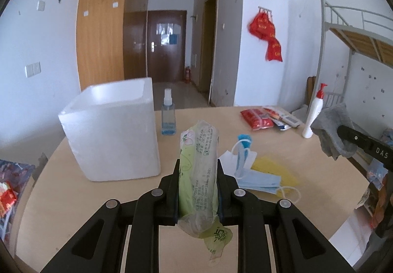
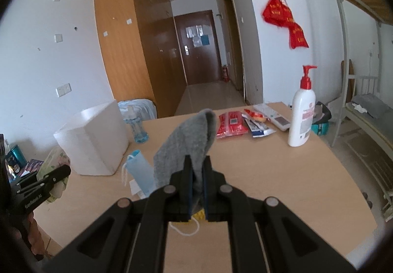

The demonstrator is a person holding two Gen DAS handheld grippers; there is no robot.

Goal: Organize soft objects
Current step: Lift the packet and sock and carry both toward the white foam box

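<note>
A soft, crinkly tissue pack (image 1: 199,174) in pale green printed plastic stood upright between the fingers of the left gripper (image 1: 198,165), which were clamped on its sides, its loose flap hanging below them. A limp grey knitted cloth (image 2: 189,142), folded over at its top, rose from the right gripper (image 2: 196,169), whose fingers were pressed together on its lower edge. Both were held above the pale wooden table (image 1: 294,211). Just beyond the left fingers, to their right, lay flat pleated blue face masks (image 1: 258,180) with white ear loops, over a yellow sheet (image 1: 275,167). Ahead and left of those fingers stood a white foam box (image 1: 110,135), blocky and thick-walled, open at the top; its inside could not be seen. Beside it was a clear spray bottle (image 1: 168,113) with blue liquid at the bottom. Far ahead of the right fingers lay glossy red packets (image 2: 231,125), and right of them a white pump bottle (image 2: 302,113) with a red head.
</note>
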